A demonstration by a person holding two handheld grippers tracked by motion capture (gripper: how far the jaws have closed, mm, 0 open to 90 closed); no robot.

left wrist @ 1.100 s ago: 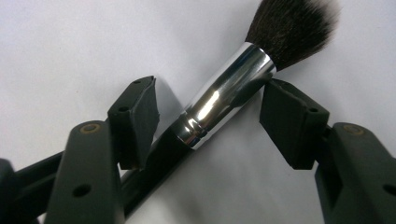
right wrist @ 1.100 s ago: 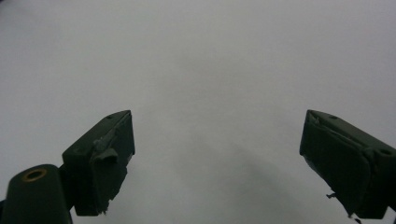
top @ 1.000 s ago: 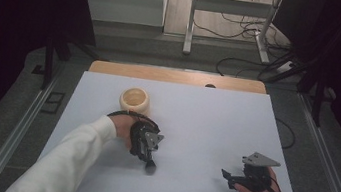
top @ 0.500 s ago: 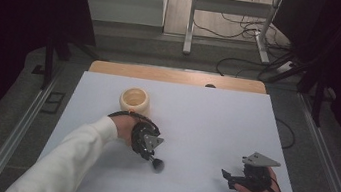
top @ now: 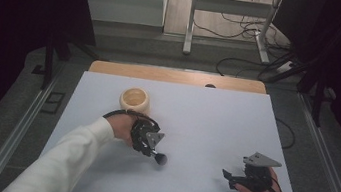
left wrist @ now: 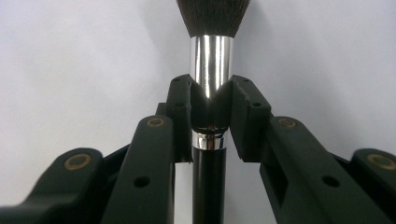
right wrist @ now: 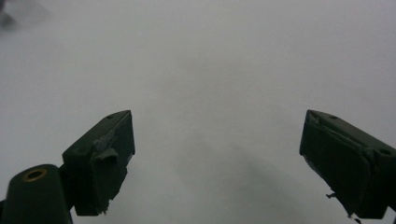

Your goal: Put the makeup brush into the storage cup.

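Presently catalogued: one makeup brush (left wrist: 211, 51), dark bristles, bright metal ferrule, black handle; lying low over the near-left part of the white table (top: 214, 127), bristle head pointing toward the near right; clamped at the ferrule by the left gripper (left wrist: 211, 105), whose jaws have just been closing and now press on it from both sides. Right gripper (right wrist: 217, 154): jaws wide apart, nothing between them; resting in the hand at the near right (top: 253, 177), well apart from the brush. Wooden cup (top: 135, 100): round, pale, open mouth upward; just beyond the left hand, toward the far left.

Handling note, as judgement: the hold sits on smooth round metal, so the brush may swivel or slip; keep the clamp firm, lift straight and slowly, keep the bristles off the sheet; if the cup is the destination, lead with the handle end and clear its rim.

Surface: matte, unmarked, a wooden edge at the far side. Room: grey floor, metal rails either side, a stand's legs and loose cables beyond; dark surroundings.
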